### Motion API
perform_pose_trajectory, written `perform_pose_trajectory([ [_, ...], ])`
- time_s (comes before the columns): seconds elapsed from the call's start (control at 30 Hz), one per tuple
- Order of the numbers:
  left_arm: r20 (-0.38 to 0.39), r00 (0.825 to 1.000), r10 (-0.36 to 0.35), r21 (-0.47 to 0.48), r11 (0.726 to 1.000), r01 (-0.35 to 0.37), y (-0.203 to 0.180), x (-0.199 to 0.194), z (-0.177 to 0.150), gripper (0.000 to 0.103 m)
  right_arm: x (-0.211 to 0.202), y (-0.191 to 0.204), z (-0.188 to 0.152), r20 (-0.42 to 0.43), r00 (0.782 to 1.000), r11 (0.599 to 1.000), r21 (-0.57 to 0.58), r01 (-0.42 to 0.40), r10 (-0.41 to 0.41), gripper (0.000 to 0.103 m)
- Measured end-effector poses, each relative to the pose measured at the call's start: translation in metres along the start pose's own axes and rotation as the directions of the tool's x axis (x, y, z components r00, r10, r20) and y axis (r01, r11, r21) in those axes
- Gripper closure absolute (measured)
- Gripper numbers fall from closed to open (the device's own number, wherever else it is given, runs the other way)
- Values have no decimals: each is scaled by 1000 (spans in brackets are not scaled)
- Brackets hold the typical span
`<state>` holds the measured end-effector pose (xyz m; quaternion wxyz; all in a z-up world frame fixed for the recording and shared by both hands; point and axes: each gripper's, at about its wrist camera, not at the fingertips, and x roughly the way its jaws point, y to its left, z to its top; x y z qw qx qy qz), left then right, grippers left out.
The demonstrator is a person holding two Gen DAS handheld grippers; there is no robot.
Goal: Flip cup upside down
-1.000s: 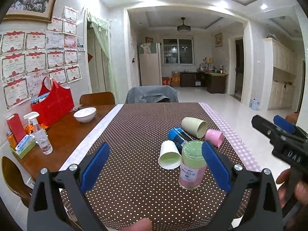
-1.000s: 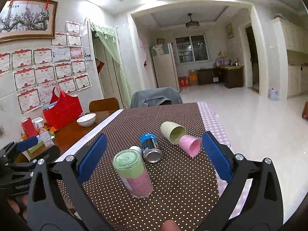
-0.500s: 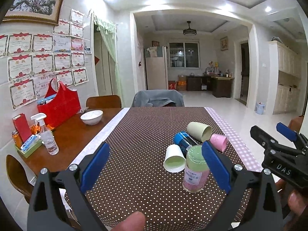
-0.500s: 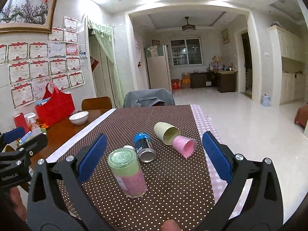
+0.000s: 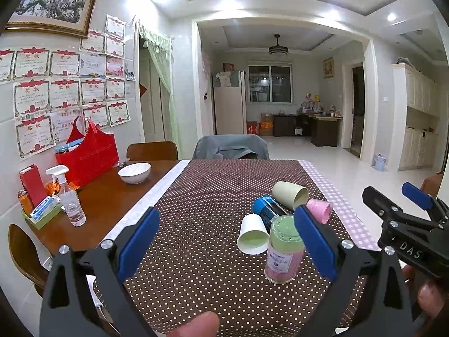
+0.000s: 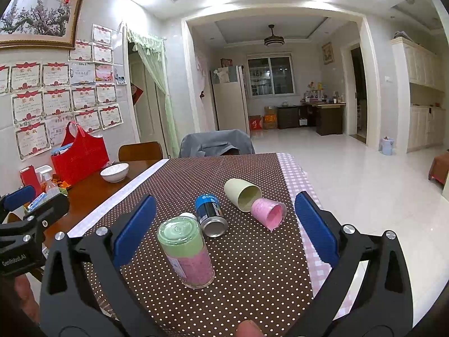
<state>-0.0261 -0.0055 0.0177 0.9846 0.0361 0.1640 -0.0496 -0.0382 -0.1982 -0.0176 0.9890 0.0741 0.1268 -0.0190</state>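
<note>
Three cups lie on their sides on the dotted brown tablecloth: a white cup [image 5: 252, 238], a pale green cup [image 5: 289, 194] [image 6: 243, 198] and a pink cup [image 5: 318, 210] [image 6: 268, 214]. In the right wrist view only a sliver of the white cup [image 6: 188, 215] shows behind the jar. My left gripper [image 5: 227, 241] is open and empty, held above the near table edge, with the cups ahead to the right. My right gripper [image 6: 224, 227] is open and empty, facing the cups; it also shows in the left wrist view [image 5: 404, 224].
A green-lidded pink jar [image 5: 283, 250] [image 6: 186, 251] stands upright nearest me. A blue can [image 5: 266, 209] [image 6: 210, 214] lies between the cups. A white bowl [image 5: 134, 172], red bag [image 5: 87, 154] and spray bottle [image 5: 68, 196] sit on the bare wood at left. A chair [image 5: 230, 147] stands at the far end.
Both grippers have tilted upward and drawn back slightly, so the cups and jar sit lower in both views. Nothing on the table has moved. Both grippers stay open.
</note>
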Motion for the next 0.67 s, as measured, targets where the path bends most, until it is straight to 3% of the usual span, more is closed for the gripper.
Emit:
perform_pose_trajectory([
  [0.33, 47, 999, -8, -41, 999, 10, 9, -4, -1, 8, 5, -2, -1, -16, 1000, 1000, 3, -11, 11, 6],
  [0.67, 23, 999, 23, -27, 999, -22, 5, 2, -1, 8, 6, 1, -2, -22, 999, 1000, 0, -24, 24, 6],
])
